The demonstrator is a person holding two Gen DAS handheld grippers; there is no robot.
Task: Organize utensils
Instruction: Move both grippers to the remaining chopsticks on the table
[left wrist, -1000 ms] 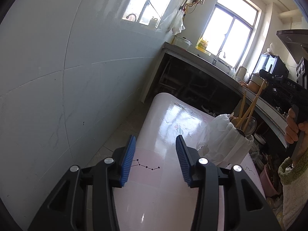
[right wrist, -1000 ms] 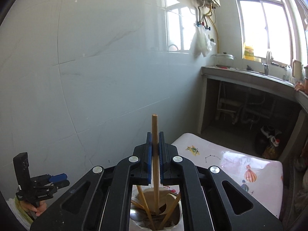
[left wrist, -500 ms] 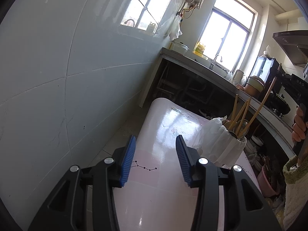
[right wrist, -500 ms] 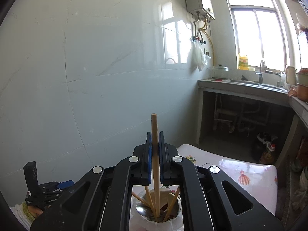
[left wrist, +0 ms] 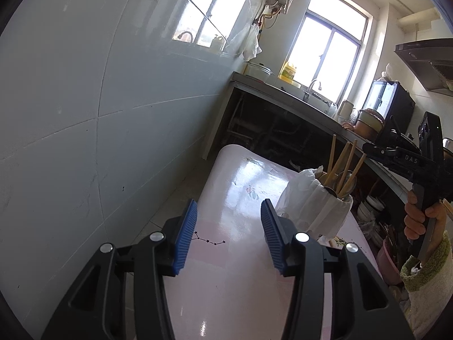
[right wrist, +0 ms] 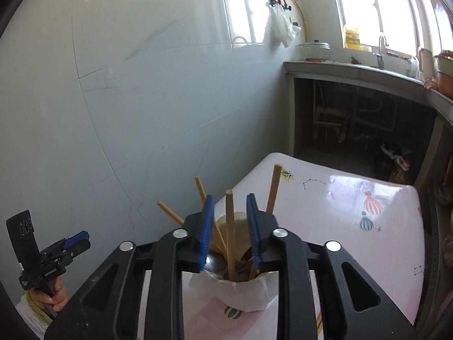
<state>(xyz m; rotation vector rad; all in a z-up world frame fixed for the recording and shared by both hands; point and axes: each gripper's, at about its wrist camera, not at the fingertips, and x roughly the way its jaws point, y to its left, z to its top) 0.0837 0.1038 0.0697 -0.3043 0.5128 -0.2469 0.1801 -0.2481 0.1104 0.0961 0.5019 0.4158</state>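
Right up close, the right gripper hangs just over the white paper-wrapped utensil cup, its blue ribbed pads parting, with a round wooden chopstick standing upright between them and touching neither pad. That chopstick's lower end sits down inside the cup, among three other wooden chopsticks that lean outward and a pale wooden spoon whose bowl shows behind them. A metal rim glints at the cup's mouth under the paper.

Off to the side, the left gripper is held above the glossy pink-and-white patterned tablecloth; its jaws are easing wider and nothing lies between them, only the printed star pattern beneath. From that side the cup stands on the cloth just beyond the gripper's right finger, with the chopsticks fanning from its top.

A hand in a green knitted cuff grips the handle of the right tool at the table's far edge.

Farther back, a dark open-fronted counter with a tap runs under a bright window, a yellow bottle on it, and grey wall tiles fill the rest.
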